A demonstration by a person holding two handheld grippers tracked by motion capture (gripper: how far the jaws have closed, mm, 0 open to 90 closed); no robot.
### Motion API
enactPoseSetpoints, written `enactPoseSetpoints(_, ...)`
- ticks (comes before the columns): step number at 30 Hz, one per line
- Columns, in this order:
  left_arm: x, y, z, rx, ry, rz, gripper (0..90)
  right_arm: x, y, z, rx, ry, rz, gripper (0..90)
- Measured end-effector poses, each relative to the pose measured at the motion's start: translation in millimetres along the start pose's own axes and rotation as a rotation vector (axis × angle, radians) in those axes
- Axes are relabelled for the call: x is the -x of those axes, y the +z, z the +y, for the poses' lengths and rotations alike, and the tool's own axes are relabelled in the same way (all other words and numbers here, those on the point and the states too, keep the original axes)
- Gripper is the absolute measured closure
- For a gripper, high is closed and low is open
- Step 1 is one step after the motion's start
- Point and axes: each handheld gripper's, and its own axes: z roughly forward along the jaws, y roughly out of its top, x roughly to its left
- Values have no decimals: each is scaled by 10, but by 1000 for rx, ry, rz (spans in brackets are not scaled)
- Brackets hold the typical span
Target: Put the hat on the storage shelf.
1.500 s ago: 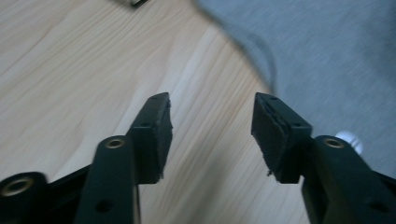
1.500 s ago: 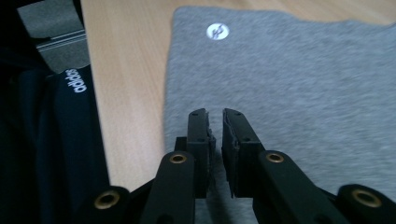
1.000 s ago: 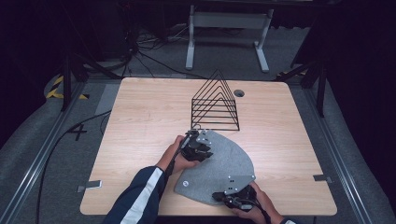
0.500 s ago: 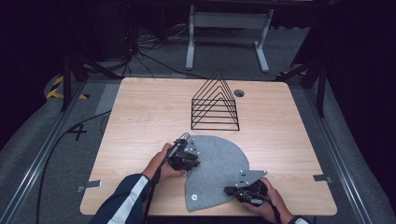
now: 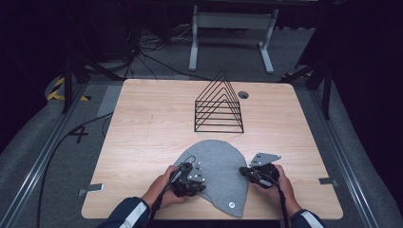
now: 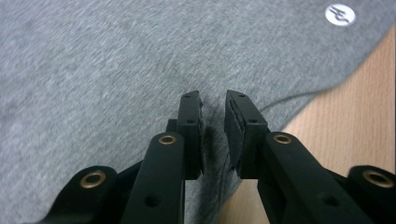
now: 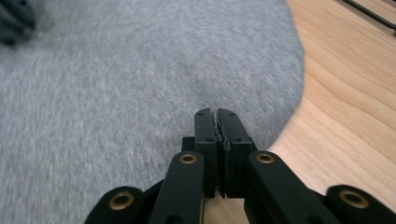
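Observation:
A grey felt cloth (image 5: 216, 161) lies flat near the front of the wooden table (image 5: 142, 118). It has a small white round logo (image 5: 231, 205) near its front edge. My left gripper (image 5: 201, 183) grips the cloth's left edge, and in the left gripper view a fold of cloth (image 6: 93, 70) is pinched between its nearly closed jaws (image 6: 214, 100). My right gripper (image 5: 243, 171) is shut on the cloth's right edge. In the right gripper view its jaws (image 7: 217, 114) meet on the thin cloth (image 7: 116, 70).
A black wire rack (image 5: 218, 107) with triangular dividers stands behind the cloth at mid table. A small round grommet (image 5: 243, 94) sits in the tabletop beyond it. Bare wood (image 7: 355, 107) lies on both sides of the cloth. Cables and a white stand (image 5: 228, 33) are on the floor beyond.
The cloth has turned and slid toward the front edge. My left gripper came toward the person. My right gripper went right and away from the front edge.

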Motion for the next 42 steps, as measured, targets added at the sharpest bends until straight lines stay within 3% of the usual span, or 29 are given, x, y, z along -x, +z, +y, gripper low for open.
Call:
enactPoseSetpoints(2, 0, -53, -9, 16, 5, 28, 676, 40, -14, -15, 10, 20, -2, 823)
enactPoseSetpoints(4, -71, -164, -48, 67, -26, 41, 654, 74, -57, -34, 25, 51, -8, 763)
enactPoseSetpoints(8, -354, -419, -227, 138, -166, 167, 545, 82, -134, -56, 31, 85, 5, 640)
enactPoseSetpoints(9, -354, -419, -227, 138, -166, 167, 563, 82, -134, -56, 31, 85, 5, 640)
enactPoseSetpoints(11, -496, -488, -391, 112, -188, 214, 581, -18, -172, -90, 3, 67, 31, 600)
enactPoseSetpoints(12, -528, -490, -434, 102, -192, 216, 612, -63, -191, -101, -3, 53, 39, 598)
enactPoseSetpoints(15, -593, -472, -572, 85, -207, 168, 701, -204, -244, -119, 0, 18, 73, 651)
enactPoseSetpoints(17, -577, -440, -604, 49, -189, 159, 737, -306, -251, -129, -11, -15, 100, 698)
enactPoseSetpoints(20, -513, -406, -619, 43, -165, 157, 746, -377, -239, -131, -36, -63, 117, 737)
enactPoseSetpoints(24, -427, -420, -640, 43, -171, 142, 743, -325, -218, -152, -48, -54, 116, 764)
enactPoseSetpoints(28, -270, -433, -649, 39, -156, 96, 744, -207, -242, -176, -53, -32, 74, 766)
enactPoseSetpoints(29, -270, -433, -649, 39, -156, 96, 746, -207, -242, -176, -53, -32, 74, 766)
enactPoseSetpoints(30, -196, -440, -632, 25, -121, 89, 755, -127, -246, -182, -53, -14, 35, 754)
enactPoseSetpoints(32, -144, -463, -600, 42, -125, 107, 759, -69, -243, -173, -53, 0, 17, 699)
enactPoseSetpoints(34, -180, -484, -553, 78, -158, 121, 695, -1, -251, -134, -44, 17, -15, 651)
enactPoseSetpoints(37, -325, -468, -473, 91, -207, 136, 589, 129, -257, -37, 7, 83, -18, 544)
enactPoseSetpoints(39, -453, -417, -400, 87, -241, 148, 485, 181, -215, 29, 12, 95, -28, 474)
enactPoseSetpoints(40, -453, -417, -400, 87, -241, 148, 429, 181, -215, 29, 12, 95, -28, 474)
enactPoseSetpoints(42, -591, -335, -323, 79, -272, 127, 376, 212, -130, 93, -15, 91, -24, 366)
